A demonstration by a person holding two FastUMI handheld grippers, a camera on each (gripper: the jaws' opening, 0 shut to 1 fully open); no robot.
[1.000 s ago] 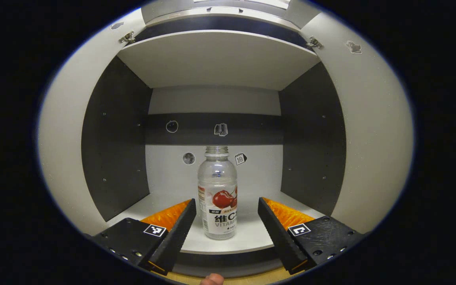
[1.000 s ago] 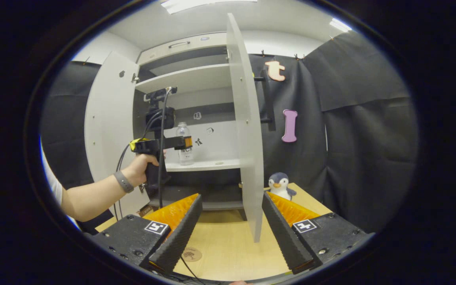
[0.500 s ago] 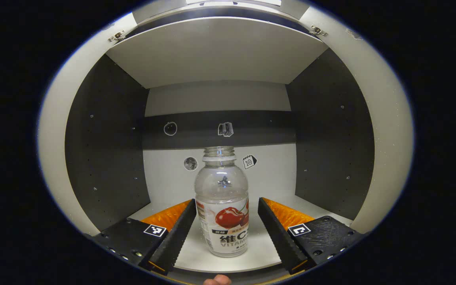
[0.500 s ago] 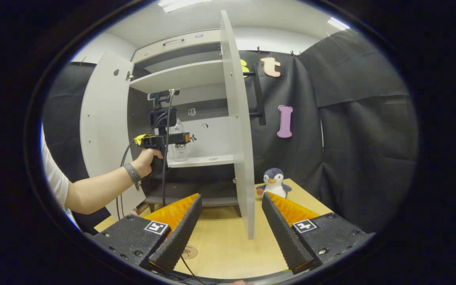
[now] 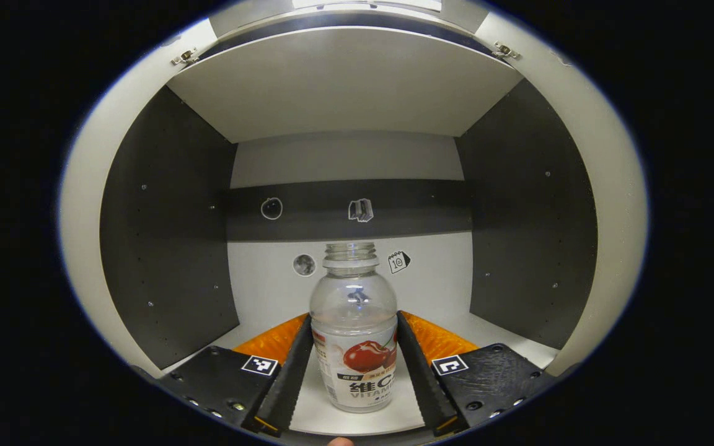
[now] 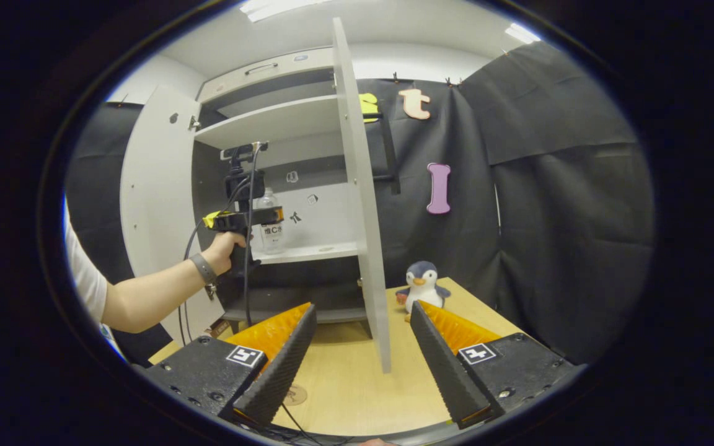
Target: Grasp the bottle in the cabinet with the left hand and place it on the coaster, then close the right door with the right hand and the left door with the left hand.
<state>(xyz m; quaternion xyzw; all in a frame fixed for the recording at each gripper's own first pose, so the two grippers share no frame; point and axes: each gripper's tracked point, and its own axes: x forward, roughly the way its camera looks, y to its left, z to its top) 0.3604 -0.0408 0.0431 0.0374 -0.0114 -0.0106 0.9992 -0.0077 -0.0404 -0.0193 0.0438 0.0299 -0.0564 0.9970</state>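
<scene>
Bottle (image 5: pixel 355 337) base between left gripper (image 5: pixel 349 371) fingers, contact unclear, coaster (image 6: pixel 295 394) half hidden

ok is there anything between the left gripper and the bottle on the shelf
Nothing visible. In the left gripper view the left gripper has its fingers on either side of the bottle, which stands upright on the cabinet shelf, and the pads look to be against its sides. No other object sits on the shelf around it.
</scene>
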